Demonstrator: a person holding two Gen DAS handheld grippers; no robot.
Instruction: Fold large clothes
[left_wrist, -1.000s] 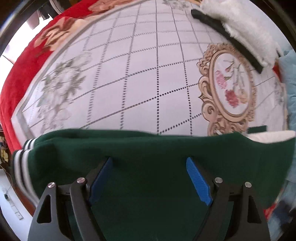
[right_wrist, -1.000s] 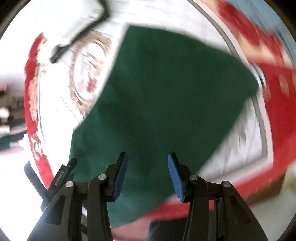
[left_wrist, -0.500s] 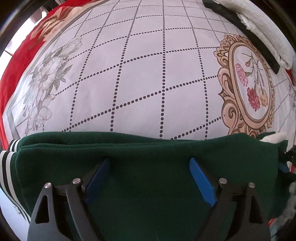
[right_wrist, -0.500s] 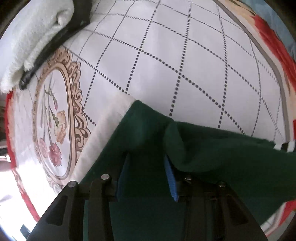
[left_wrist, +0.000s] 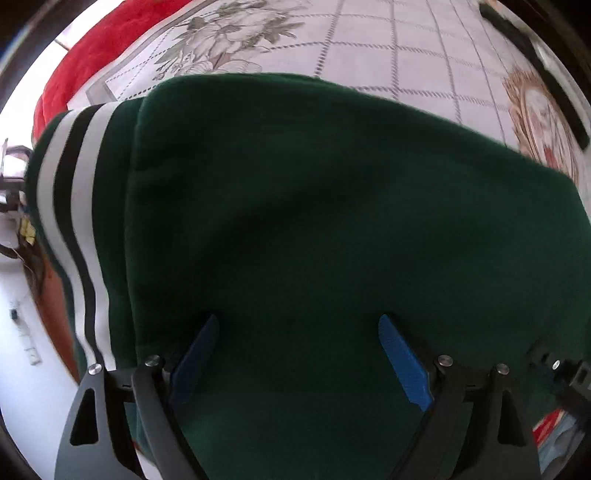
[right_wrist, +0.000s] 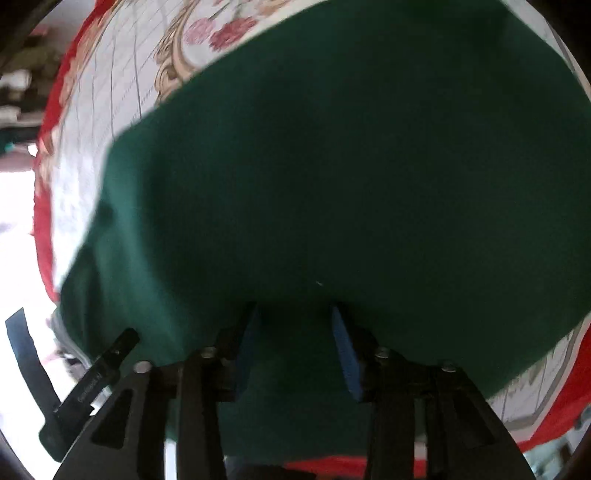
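A dark green sweatshirt (left_wrist: 314, 206) with a white-and-black striped hem (left_wrist: 70, 206) fills most of the left wrist view and lies on the patterned bed cover (left_wrist: 388, 48). My left gripper (left_wrist: 297, 332) is open, its blue pads wide apart just over the green cloth. In the right wrist view the same green sweatshirt (right_wrist: 332, 166) spreads across the frame. My right gripper (right_wrist: 293, 317) is open over the cloth, with nothing between its blue pads (right_wrist: 345, 354).
The bed cover is white with a dotted grid, a gold floral medallion (left_wrist: 543, 114) and a red border (left_wrist: 85, 48). A black strip (left_wrist: 535, 55) lies at the far right. The bed edge and floor (left_wrist: 22, 350) show at the left.
Both grippers have pulled back and risen over the green sweatshirt, which now fills more of each view. The right gripper's jaws have widened. The fold edge sits farther up the bed cover.
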